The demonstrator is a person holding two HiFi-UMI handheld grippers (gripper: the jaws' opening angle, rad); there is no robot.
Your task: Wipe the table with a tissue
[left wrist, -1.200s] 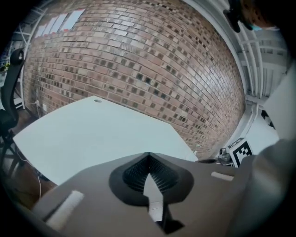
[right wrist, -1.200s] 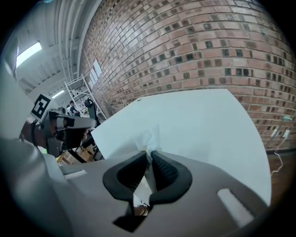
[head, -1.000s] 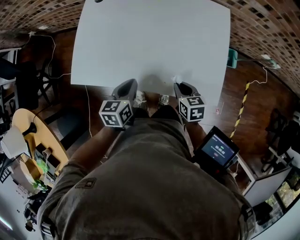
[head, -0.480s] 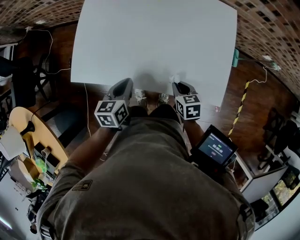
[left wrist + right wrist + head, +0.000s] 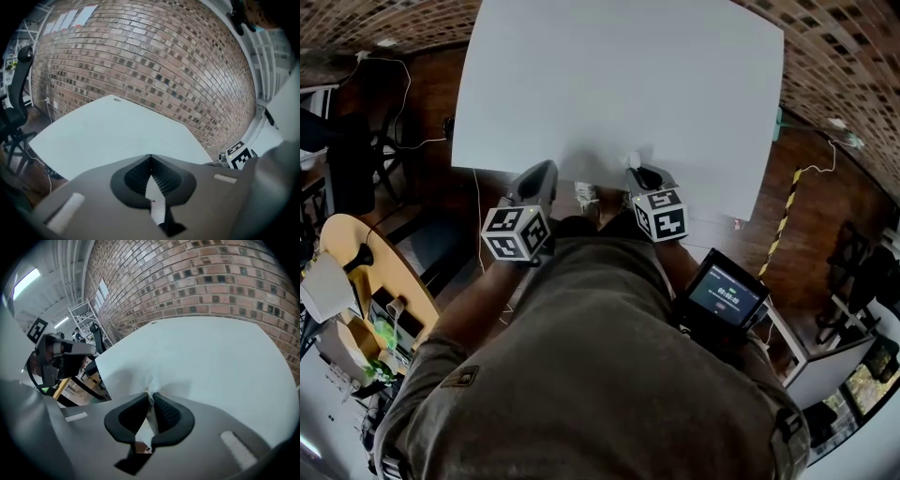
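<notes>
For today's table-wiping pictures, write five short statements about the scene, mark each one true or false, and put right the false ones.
1. The right claw is shut on a white tissue. True.
2. The left claw also grips a tissue. False: its jaws are together with nothing between them.
3. The table has a white top. True.
4. The wall behind the table is smooth white plaster. False: it is a brick wall.
5. The tissue is at the far edge of the table. False: in the head view it is by the near edge, close to the person.
</notes>
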